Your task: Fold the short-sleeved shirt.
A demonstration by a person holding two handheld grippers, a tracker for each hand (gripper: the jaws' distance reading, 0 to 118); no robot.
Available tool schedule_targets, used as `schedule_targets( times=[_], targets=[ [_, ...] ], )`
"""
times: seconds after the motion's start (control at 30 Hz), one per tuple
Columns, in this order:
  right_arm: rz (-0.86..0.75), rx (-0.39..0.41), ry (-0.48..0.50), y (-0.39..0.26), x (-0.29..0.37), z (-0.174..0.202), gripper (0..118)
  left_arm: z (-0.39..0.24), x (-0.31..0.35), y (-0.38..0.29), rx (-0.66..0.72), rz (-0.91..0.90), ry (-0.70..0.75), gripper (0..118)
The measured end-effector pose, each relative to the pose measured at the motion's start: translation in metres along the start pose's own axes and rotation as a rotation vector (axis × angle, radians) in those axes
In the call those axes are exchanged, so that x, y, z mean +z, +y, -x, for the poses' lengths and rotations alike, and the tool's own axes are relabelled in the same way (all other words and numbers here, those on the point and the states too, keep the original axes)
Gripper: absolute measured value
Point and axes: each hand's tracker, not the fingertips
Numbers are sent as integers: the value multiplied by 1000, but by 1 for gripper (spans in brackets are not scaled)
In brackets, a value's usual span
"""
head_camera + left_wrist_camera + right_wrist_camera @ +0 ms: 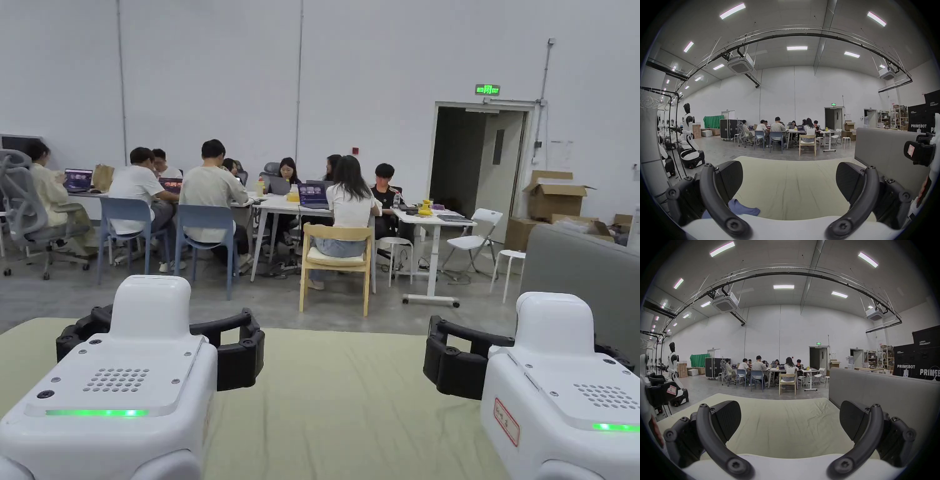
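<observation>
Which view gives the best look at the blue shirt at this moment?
The left gripper view: a bit of the blue shirt lies on the pale green cover, low beside the open left gripper. In the head view and the right gripper view I cannot make it out.

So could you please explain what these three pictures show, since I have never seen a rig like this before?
A person holds a hand-held two-jaw gripper in each hand. The head view, from a camera on the person's head, looks down on the white backs of the left gripper and the right gripper. Each of the other two pictures comes from a camera riding on one gripper, looking out between its own black jaws. Both grippers are open and hold nothing. Below them lies a pale green padded surface. A piece of blue cloth, probably the shirt to fold, lies on it by the left gripper. People sit around tables in the background.
</observation>
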Motion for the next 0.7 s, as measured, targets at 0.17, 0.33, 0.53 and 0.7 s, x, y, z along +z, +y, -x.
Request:
schedule_targets(
  times=[0.17,0.33,0.53,0.7],
  targets=[
    [0,-1,13,0,0,-1,118,-4,3,-1,-18,-11,5,118],
    [1,6,16,0,1,0,118,-7,4,-3,-30,-19,-1,118],
    [0,4,17,-2,1,-1,118,-5,2,-5,-22,-14,8,118],
    [-2,13,12,-2,1,0,118,-4,2,-4,-28,-17,8,118]
  ],
)
